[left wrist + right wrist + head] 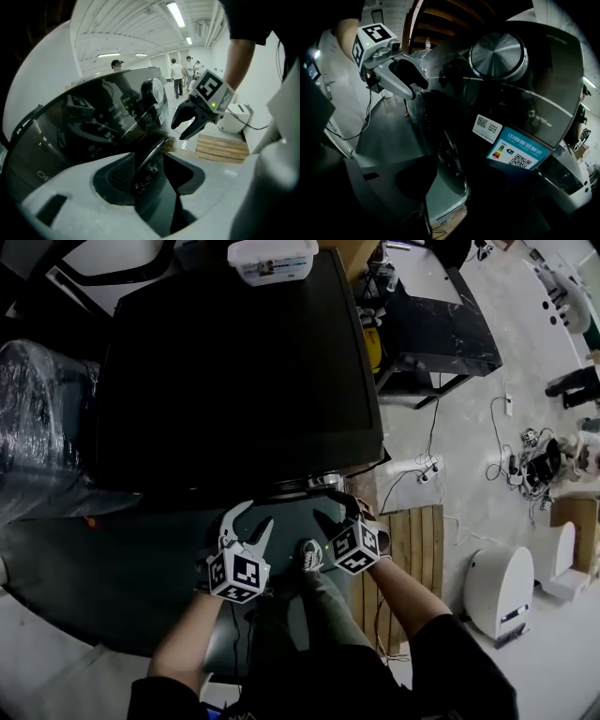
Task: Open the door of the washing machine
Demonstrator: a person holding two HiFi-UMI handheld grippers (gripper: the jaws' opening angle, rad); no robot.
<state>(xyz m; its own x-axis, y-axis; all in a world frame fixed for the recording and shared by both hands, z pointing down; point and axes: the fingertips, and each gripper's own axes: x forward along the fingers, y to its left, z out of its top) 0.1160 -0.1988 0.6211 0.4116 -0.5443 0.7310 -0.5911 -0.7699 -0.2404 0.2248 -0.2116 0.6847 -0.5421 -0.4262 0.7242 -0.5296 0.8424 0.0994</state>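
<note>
White plastic jaws of the left gripper (155, 169) stand well apart, and the bright rim of the washing machine door (151, 158) shows in the gap; whether a pad touches it cannot be told. Dark jaws of the right gripper (450, 185) are likewise spread wide, with the same door's curved edge between them and nothing clamped. In the head view both grippers hang side by side at 6 o'clock of the dark washing machine (234, 381), pointing at its front face, where the door sits below the top's near edge. A metal control knob (499, 54) lies at 1 o'clock of the door and a blue label (518, 151) at 3 o'clock. A white tub (272, 261) rests at 12 o'clock on the machine's top. A wooden pallet (420, 540) lies at 3 o'clock of the right gripper, and a plastic-wrapped bundle (37, 427) at 9 o'clock of the machine.
</note>
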